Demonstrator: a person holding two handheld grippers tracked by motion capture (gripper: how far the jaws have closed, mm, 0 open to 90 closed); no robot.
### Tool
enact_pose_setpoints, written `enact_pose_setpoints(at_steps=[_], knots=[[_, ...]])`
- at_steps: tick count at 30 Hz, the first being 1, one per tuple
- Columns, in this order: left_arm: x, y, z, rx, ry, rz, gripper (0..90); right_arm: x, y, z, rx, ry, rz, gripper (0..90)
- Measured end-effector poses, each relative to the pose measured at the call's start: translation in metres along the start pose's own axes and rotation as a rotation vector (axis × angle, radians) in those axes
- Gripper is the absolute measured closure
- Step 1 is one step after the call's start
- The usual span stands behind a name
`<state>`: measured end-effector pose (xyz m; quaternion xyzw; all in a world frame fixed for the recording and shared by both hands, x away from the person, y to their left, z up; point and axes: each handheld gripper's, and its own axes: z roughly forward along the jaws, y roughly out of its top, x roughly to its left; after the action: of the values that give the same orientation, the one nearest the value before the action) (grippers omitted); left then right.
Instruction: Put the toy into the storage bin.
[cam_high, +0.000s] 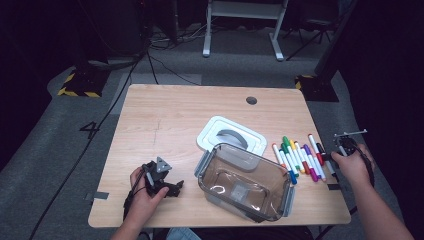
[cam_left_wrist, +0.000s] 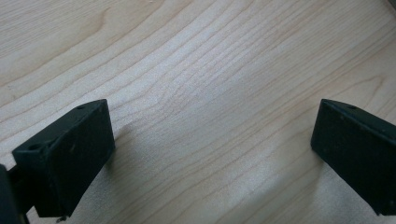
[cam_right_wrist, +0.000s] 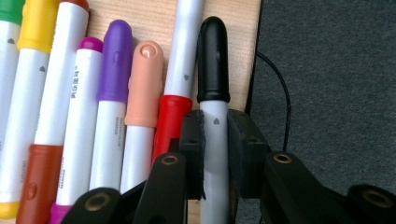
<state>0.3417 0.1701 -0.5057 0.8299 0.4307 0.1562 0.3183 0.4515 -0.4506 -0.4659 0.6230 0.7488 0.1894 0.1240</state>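
A row of coloured markers (cam_high: 299, 159) lies at the table's right side. My right gripper (cam_right_wrist: 215, 149) is shut on the black-capped marker (cam_right_wrist: 213, 60), the outermost one at the table's edge; both pads press on its white barrel just below the cap. In the high view this right gripper (cam_high: 331, 157) sits at the row's right end, with the hand behind it. My left gripper (cam_high: 172, 187) rests low on the wood at the front left. Seen from the left gripper view, the left gripper (cam_left_wrist: 212, 154) stands open with bare table between its jaws.
A clear plastic box (cam_high: 245, 182) with grey clasps stands at the front middle, its white lid (cam_high: 231, 134) lying behind it. Red (cam_right_wrist: 170, 121), peach (cam_right_wrist: 144, 84) and purple (cam_right_wrist: 116, 60) markers lie tight against the held one. The table edge (cam_right_wrist: 254, 70) runs just right of it.
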Motion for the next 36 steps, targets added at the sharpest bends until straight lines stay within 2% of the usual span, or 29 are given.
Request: enact_pose_setpoints(at_steps=[8, 15, 20, 21, 25, 26, 28, 33, 36], knots=[[0.0, 0.0, 0.0, 0.0, 0.001, 0.001, 0.0, -0.001, 0.003, -0.011, -0.033, 0.002, 0.02, 77.4], [0.0, 0.0, 0.0, 0.0, 0.001, 0.001, 0.0, 0.002, 0.008, -0.029, -0.078, 0.03, 0.015, 77.3], [0.0, 0.0, 0.0, -0.002, 0.001, 0.0, 0.0, 0.012, 0.012, -0.046, -0.116, 0.057, -0.018, 77.3], [0.0, 0.0, 0.0, -0.002, 0.001, 0.0, 0.0, 0.017, 0.014, -0.055, -0.139, 0.068, -0.034, 77.4], [0.0, 0.0, 0.0, 0.0, 0.001, 0.001, 0.0, 0.024, 0.017, -0.067, -0.16, 0.08, -0.053, 77.3], [0.0, 0.0, 0.0, 0.0, 0.001, 0.001, 0.0, 0.029, 0.019, -0.077, -0.176, 0.088, -0.074, 77.3], [0.0, 0.0, 0.0, 0.0, -0.001, 0.001, 0.0, 0.032, 0.02, -0.083, -0.188, 0.09, -0.088, 77.4], [0.0, 0.0, 0.0, 0.0, -0.001, 0.001, 0.0, 0.05, 0.026, -0.11, -0.227, 0.122, -0.142, 77.3], [0.0, 0.0, 0.0, 0.0, 0.0, 0.0, 0.0, 0.066, 0.027, -0.126, -0.244, 0.141, -0.186, 77.4]])
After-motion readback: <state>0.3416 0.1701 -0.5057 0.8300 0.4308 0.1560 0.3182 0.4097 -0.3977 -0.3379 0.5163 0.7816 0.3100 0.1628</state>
